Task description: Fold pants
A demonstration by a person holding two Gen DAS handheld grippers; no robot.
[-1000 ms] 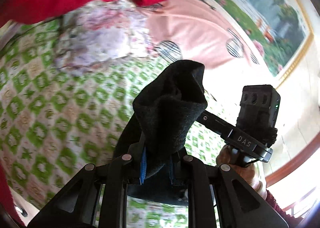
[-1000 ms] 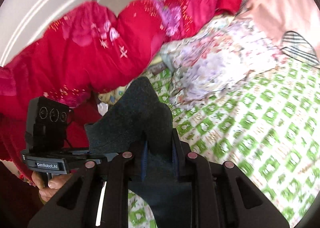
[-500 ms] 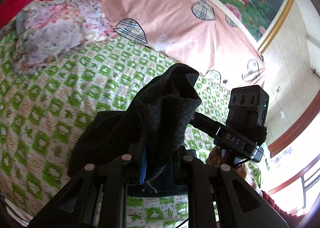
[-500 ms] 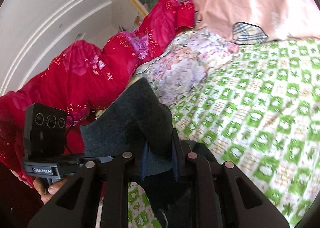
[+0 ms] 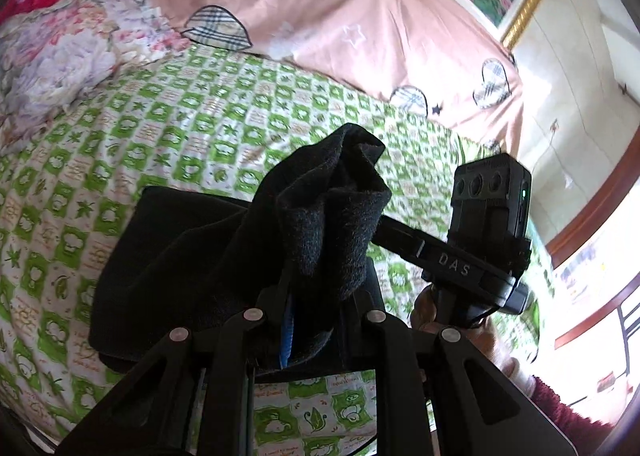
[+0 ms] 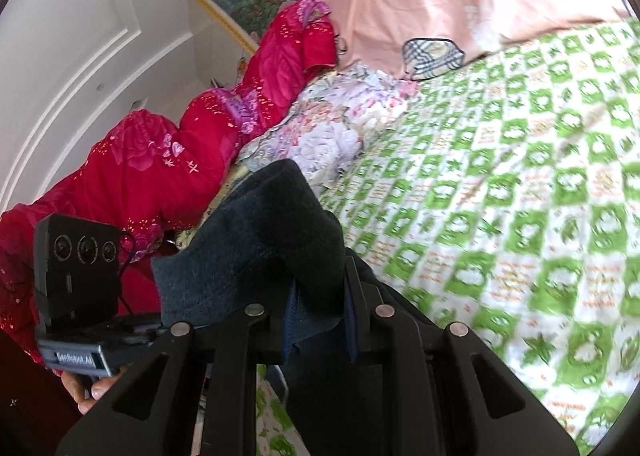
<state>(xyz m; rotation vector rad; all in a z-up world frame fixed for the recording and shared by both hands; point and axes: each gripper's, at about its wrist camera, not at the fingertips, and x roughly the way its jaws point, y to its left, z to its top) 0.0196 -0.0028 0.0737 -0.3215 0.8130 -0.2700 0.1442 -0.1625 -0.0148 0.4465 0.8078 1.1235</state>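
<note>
Mid-fold: dark pants (image 5: 192, 256) partly laid on green-check bed (image 5: 160, 124), centre-left of frame. Left gripper (image 5: 316, 320) & right gripper (image 6: 320, 324) each pinching a bunched pants edge, fingers narrow. Left to do: lay edge down, smooth

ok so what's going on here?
A person holds a claw in each hand, folding dark fleece pants on a bed with a green-and-white checked sheet. The left claw and right claw are each shut on a bunched edge of the fabric. Part of the pants lies on the sheet; the gripped edges are lifted above it.
</note>
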